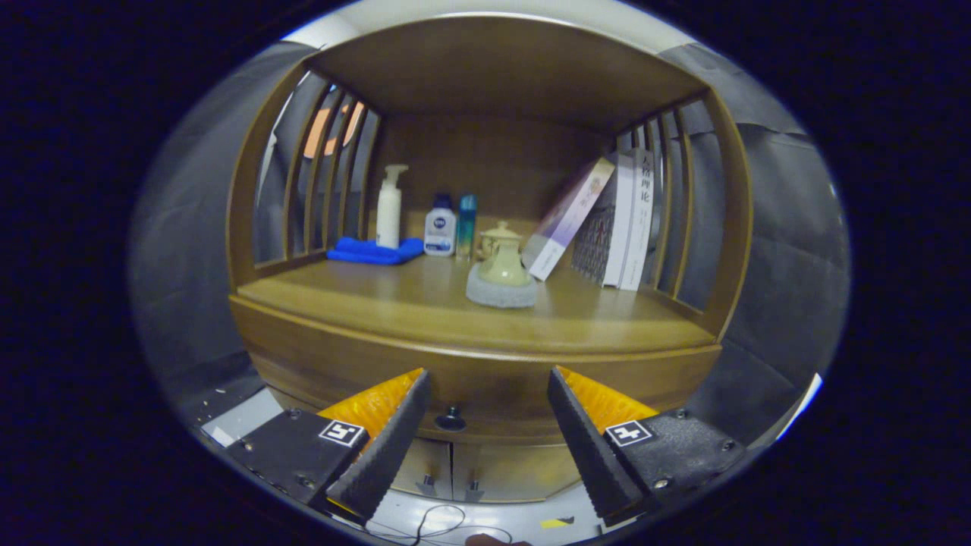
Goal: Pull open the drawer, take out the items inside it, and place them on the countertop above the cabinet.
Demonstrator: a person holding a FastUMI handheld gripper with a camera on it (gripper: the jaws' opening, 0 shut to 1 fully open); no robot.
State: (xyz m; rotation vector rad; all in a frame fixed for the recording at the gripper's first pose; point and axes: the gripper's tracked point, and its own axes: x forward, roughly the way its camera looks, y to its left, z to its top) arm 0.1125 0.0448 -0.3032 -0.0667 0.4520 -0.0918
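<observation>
A wooden cabinet stands ahead of me, its countertop [425,307] at mid height. Below the countertop's front edge runs the shut drawer front [501,398], with a small dark knob [450,419] in its middle. My gripper [489,387] is open, its two fingers spread wide in front of the drawer. The knob sits between the fingers, closer to the left fingertip [416,390], and still a little beyond them. Nothing is held. The drawer's contents are hidden.
On the countertop stand a ceramic teapot [501,262] on a grey pad, a blue cloth [375,250], a white pump bottle [390,206], two small bottles [441,225] and leaning books [607,224]. Slatted side walls and a top board enclose it. Two lower doors [455,466] sit under the drawer.
</observation>
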